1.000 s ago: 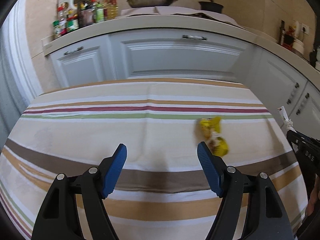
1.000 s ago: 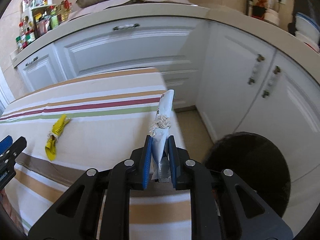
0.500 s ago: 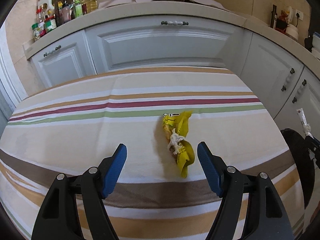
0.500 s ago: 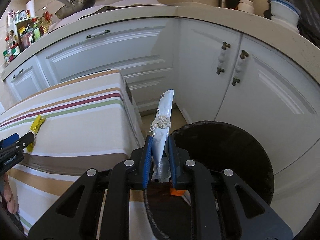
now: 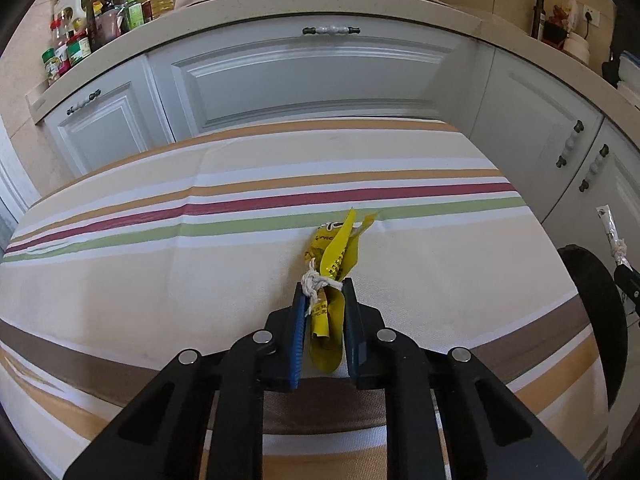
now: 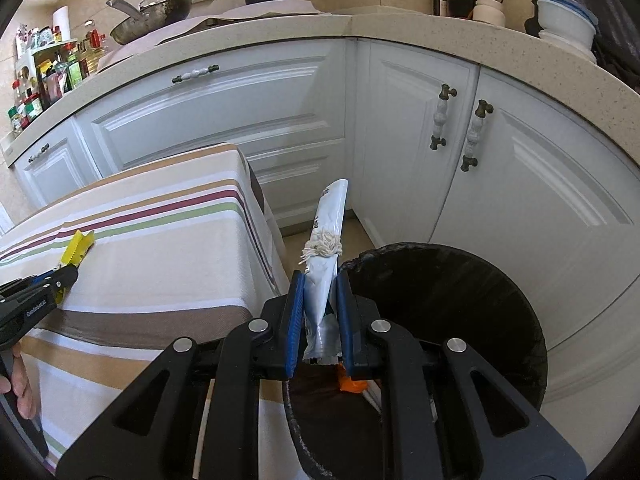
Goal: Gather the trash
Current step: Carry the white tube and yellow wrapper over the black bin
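Striped surface (image 5: 200,280): left tongs (image 5: 323,312) clenched on yellow wrapper (image 5: 334,264), ready to lift. Right tongs (image 6: 318,300) grip white wrapper (image 6: 326,240) over black bin (image 6: 460,280), likely for dropping.

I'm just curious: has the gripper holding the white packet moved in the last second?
Yes. The right gripper with the white packet swung right, off the striped table to over the black bin.

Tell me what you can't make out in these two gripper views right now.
- Trash bin contents, right wrist view: the right gripper and white wrapper cover them; only an orange scrap shows.
- Yellow wrapper print, left wrist view: too crumpled and small.
- Its lower end: shut between the left gripper pads.
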Available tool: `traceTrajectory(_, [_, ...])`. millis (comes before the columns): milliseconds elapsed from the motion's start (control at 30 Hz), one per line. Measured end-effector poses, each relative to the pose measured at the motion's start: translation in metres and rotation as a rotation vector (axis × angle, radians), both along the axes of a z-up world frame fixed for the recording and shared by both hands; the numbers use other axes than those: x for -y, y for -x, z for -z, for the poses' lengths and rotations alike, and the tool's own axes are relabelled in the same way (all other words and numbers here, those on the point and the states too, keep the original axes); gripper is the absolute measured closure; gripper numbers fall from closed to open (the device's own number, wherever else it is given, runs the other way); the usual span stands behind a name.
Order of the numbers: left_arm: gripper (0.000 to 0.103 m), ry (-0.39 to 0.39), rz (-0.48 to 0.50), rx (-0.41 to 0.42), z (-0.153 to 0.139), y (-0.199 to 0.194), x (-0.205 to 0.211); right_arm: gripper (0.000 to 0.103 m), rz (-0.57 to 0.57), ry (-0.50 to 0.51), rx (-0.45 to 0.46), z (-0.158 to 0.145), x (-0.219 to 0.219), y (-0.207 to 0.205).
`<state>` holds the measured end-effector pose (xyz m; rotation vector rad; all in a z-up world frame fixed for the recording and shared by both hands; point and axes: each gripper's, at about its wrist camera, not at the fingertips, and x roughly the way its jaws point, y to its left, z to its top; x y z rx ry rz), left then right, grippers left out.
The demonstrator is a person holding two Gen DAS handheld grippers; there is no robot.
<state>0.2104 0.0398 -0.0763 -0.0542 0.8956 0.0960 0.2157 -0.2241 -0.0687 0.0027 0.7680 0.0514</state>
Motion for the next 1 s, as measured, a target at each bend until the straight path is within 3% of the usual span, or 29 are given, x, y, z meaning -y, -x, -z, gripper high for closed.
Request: traceTrajectory(1000, [0.086,0.006,0.077,0.169,-0.052,0.096,0.037,0.087,-0.027,-0.023,0.090,-0.037,-0.002,0.091])
